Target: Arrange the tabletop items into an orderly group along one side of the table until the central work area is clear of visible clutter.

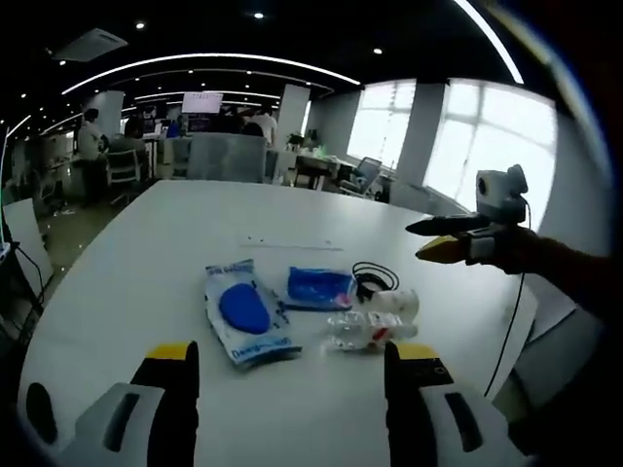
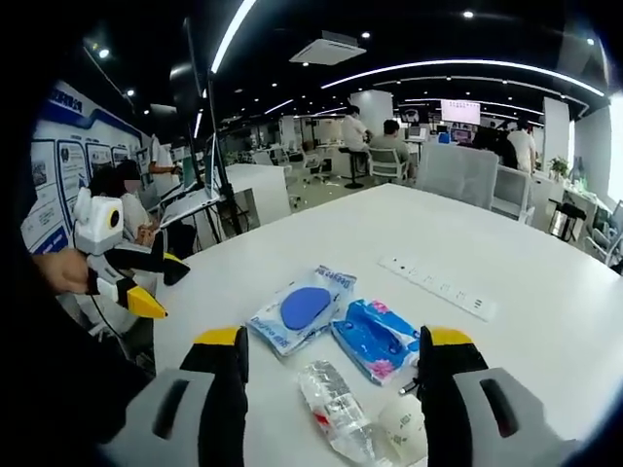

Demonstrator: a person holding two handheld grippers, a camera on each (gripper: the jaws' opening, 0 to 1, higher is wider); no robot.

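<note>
Nothing is picked up yet; you're at the approach step, both tools hovering over the white table (image 1: 175,243).

Your left gripper (image 1: 292,365) has its jaws spread wide, holding nothing. Just ahead at 12 o'clock in the left gripper view sits the cluster: pouch with blue oval (image 1: 246,313) at about 11, blue wipes pack (image 1: 319,288) at 12, clear plastic bottle (image 1: 372,334) lying on its side at 1, black cable coil (image 1: 373,277) just behind it.

Your right gripper (image 2: 333,355) is also wide and empty. In the right gripper view the bottle lies between the jaws, low at 6 o'clock, with the wipes pack and pouch above it around 12. A power strip (image 2: 438,287) lies apart at 1 to 2 o'clock.

The items sit near mid-table, close together but loose. My read: the next move calls for lowering one tool onto the nearest item, probably the bottle, closing across its narrow body, then carrying it to one edge. It's round, so it may roll.
</note>
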